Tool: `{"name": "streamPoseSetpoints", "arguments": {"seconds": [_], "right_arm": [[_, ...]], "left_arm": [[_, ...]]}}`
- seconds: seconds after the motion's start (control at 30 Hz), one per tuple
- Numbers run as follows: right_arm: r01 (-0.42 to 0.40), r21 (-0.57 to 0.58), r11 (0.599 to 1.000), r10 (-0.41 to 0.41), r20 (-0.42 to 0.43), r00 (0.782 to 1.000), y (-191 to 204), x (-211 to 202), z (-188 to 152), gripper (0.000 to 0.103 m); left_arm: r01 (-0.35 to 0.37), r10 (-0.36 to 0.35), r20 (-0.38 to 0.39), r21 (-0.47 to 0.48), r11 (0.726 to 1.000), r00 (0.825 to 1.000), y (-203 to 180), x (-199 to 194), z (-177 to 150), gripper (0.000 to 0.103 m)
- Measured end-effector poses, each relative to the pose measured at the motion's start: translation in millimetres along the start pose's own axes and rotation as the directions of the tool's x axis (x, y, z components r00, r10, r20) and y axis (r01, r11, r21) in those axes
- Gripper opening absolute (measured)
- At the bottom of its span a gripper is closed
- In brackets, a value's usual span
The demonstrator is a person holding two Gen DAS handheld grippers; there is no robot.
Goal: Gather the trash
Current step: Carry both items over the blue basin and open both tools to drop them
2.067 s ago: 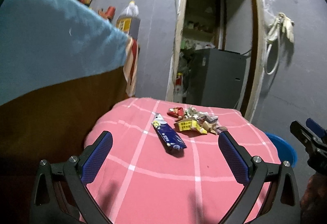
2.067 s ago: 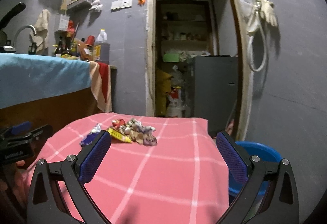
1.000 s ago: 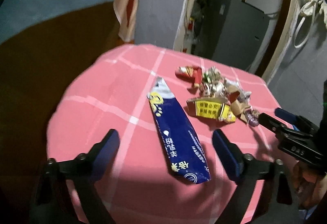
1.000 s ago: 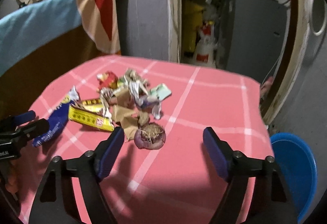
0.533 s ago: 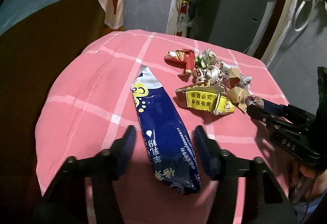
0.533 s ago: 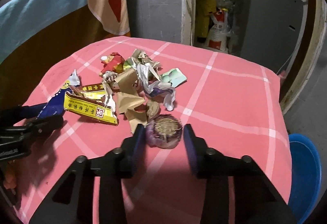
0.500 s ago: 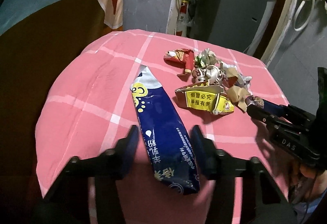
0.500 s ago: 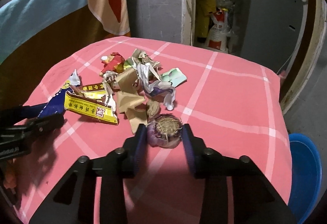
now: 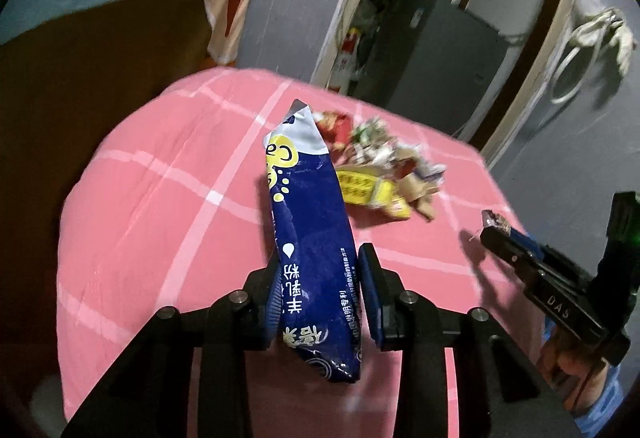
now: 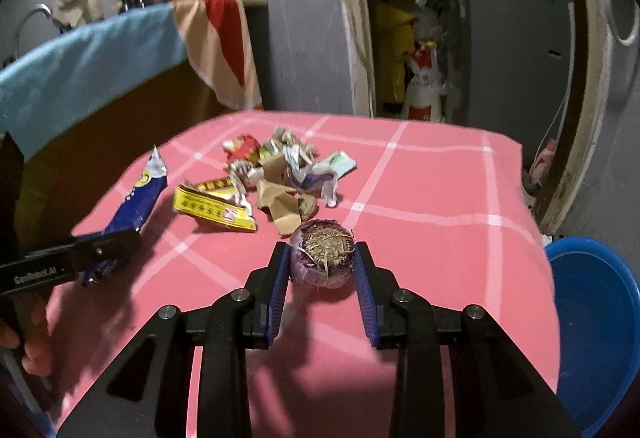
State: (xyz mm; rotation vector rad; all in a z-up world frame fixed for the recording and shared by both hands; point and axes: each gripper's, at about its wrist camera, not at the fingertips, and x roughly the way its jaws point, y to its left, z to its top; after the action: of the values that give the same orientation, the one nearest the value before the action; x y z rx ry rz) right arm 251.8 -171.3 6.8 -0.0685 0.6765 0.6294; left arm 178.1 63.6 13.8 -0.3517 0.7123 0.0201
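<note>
The left gripper (image 9: 320, 292) pinched one blue packet (image 9: 310, 238), its top tilted up off the pink-checked table (image 9: 160, 198). The right gripper (image 10: 320, 278) clamped one purple onion (image 10: 323, 258) near the table's front edge. One trash pile (image 10: 272, 182) lay toward the middle; one blue basin (image 10: 596, 322) sat beside the right edge.

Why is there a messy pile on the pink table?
That pile is crumpled wrappers on the pink tablecloth, trash out of place. The left gripper holds a blue packet; the right gripper holds a purple onion piece.
</note>
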Motion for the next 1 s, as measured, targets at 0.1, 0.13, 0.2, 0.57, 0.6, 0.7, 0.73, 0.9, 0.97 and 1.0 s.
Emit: {"name": "streamPoseSetpoints", "arguments": {"seconds": [0.1, 0.13, 0.2, 0.57, 0.6, 0.7, 0.73, 0.9, 0.97, 1.0], "right_arm": [[0.007, 0.021, 1.0, -0.009, 0.074, 0.997, -1, -22, -6, 0.03], [0.011, 0.029, 1.0, -0.014, 0.098, 0.995, -2, -29, -7, 0.03], [0.028, 0.047, 0.998, -0.035, 0.163, 0.986, -7, -47, -9, 0.03], [0.244, 0.187, 0.952, -0.305, 0.47, 0.828, -54, -145, -18, 0.03], [0.261, 0.202, 0.944, -0.327, 0.477, 0.816, -60, -150, -19, 0.031], [0.31, 0.26, 0.914, -0.401, 0.48, 0.78, -79, -164, -23, 0.031], [0.319, 0.276, 0.907, -0.418, 0.477, 0.774, -84, -166, -24, 0.031], [0.353, 0.362, 0.863, -0.489, 0.418, 0.766, -122, -175, -39, 0.032], [0.356, 0.393, 0.848, -0.502, 0.382, 0.776, -136, -174, -45, 0.032], [0.358, 0.408, 0.84, -0.508, 0.359, 0.783, -143, -173, -47, 0.032]], "left_arm": [[0.031, -0.033, 0.084, 0.031, 0.999, 0.996, -17, -16, -4, 0.03], [0.04, -0.045, 0.114, 0.048, 0.998, 0.992, -24, -21, -4, 0.03], [0.065, -0.077, 0.165, 0.076, 0.995, 0.983, -39, -29, -3, 0.03], [0.262, -0.348, 0.299, 0.292, 0.92, 0.889, -157, -36, 13, 0.03], [0.276, -0.364, 0.294, 0.302, 0.913, 0.884, -166, -35, 14, 0.03], [0.314, -0.412, 0.261, 0.345, 0.885, 0.873, -203, -22, 13, 0.03], [0.322, -0.419, 0.25, 0.352, 0.879, 0.873, -210, -18, 13, 0.03], [0.371, -0.446, 0.135, 0.374, 0.85, 0.885, -256, 14, 15, 0.03], [0.381, -0.438, 0.075, 0.376, 0.845, 0.896, -272, 30, 15, 0.03], [0.383, -0.432, 0.051, 0.376, 0.844, 0.9, -278, 35, 15, 0.03]]}}
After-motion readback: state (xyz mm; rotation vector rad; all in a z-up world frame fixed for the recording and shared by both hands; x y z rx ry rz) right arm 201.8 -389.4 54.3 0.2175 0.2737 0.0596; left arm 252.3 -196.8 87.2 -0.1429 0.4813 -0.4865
